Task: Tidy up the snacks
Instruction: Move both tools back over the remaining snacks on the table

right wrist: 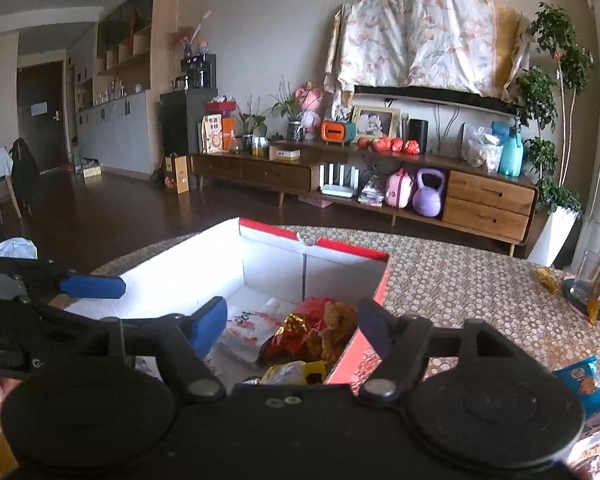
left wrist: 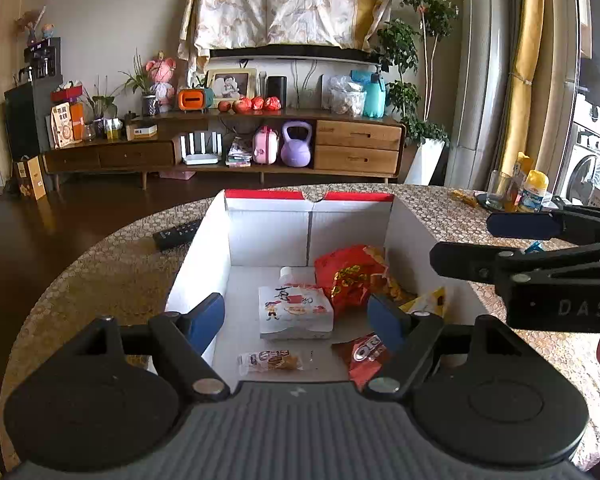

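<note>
Above the white cardboard box (left wrist: 204,264), both the left gripper (left wrist: 296,320) and the right gripper (right wrist: 292,326) hang released with nothing between their blue pads, while the snacks, a red bag (left wrist: 350,276) and a white pack (left wrist: 296,312), lie inside the box.

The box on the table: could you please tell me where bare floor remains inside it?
The box is bare along its left wall and far wall, beside the white packet. Its right side is crowded: red bag, yellow packet, red wrapper.
</note>
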`<state>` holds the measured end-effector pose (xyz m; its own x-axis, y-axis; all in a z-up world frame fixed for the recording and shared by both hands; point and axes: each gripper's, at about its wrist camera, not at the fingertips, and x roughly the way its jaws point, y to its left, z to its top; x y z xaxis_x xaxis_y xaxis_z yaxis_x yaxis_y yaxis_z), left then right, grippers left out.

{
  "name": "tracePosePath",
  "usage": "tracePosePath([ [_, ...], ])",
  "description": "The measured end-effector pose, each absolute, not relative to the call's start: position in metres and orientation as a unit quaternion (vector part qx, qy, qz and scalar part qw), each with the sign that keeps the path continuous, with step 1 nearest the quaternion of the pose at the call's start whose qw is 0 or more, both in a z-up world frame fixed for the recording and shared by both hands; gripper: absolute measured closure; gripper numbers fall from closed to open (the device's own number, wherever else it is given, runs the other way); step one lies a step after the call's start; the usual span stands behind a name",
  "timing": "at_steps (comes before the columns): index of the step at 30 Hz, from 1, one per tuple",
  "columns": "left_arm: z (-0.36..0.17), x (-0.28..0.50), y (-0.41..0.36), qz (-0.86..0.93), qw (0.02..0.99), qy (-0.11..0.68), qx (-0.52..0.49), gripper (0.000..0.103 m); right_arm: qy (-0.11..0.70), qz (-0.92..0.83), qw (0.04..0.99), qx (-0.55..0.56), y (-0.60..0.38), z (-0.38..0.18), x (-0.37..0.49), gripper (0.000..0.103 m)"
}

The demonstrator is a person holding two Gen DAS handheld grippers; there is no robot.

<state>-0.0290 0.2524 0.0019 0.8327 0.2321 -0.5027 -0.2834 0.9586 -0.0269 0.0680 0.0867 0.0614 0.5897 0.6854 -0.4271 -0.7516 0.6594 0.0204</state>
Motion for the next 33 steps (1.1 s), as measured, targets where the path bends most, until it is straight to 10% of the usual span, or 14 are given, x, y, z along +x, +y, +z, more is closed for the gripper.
tracePosePath([
  [33,0.035,-0.034,0.127,0.05,0.975,0.217,-0.009,0.001,0.189,0.275,0.943,0.004,-0.064,0.067,0.034,0.0],
])
